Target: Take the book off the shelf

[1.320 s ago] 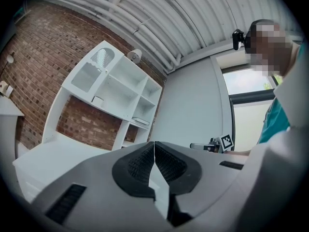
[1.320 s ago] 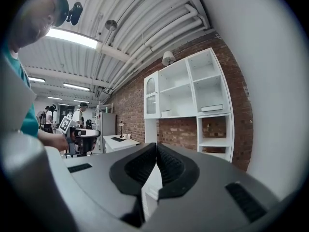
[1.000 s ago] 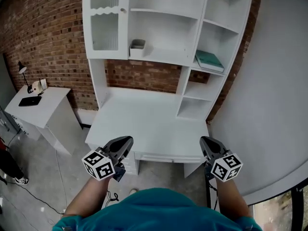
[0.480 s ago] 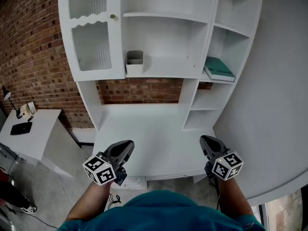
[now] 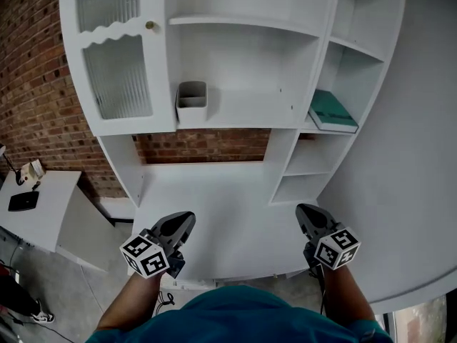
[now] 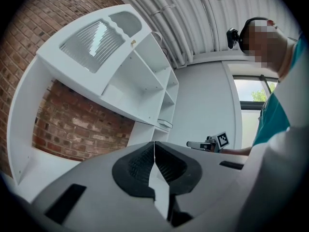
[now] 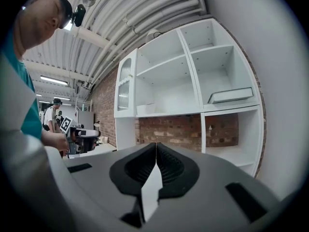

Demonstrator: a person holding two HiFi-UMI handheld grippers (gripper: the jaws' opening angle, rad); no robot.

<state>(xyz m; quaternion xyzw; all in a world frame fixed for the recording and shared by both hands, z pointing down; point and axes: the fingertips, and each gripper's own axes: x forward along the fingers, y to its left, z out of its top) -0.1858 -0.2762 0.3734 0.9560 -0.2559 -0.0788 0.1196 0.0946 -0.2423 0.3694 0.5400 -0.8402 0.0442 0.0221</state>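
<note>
Both grippers (image 5: 180,224) level, closed, near desk (image 5: 228,213)

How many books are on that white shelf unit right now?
1. A teal book lies flat in the right-hand column of the shelf unit, second compartment down. The frosted cabinet door could hide more.

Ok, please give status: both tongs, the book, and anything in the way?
Left tongs shut, empty. Right tongs shut, empty. Book lying flat on shelf, right column, untouched. Nothing seen in the way.
</note>
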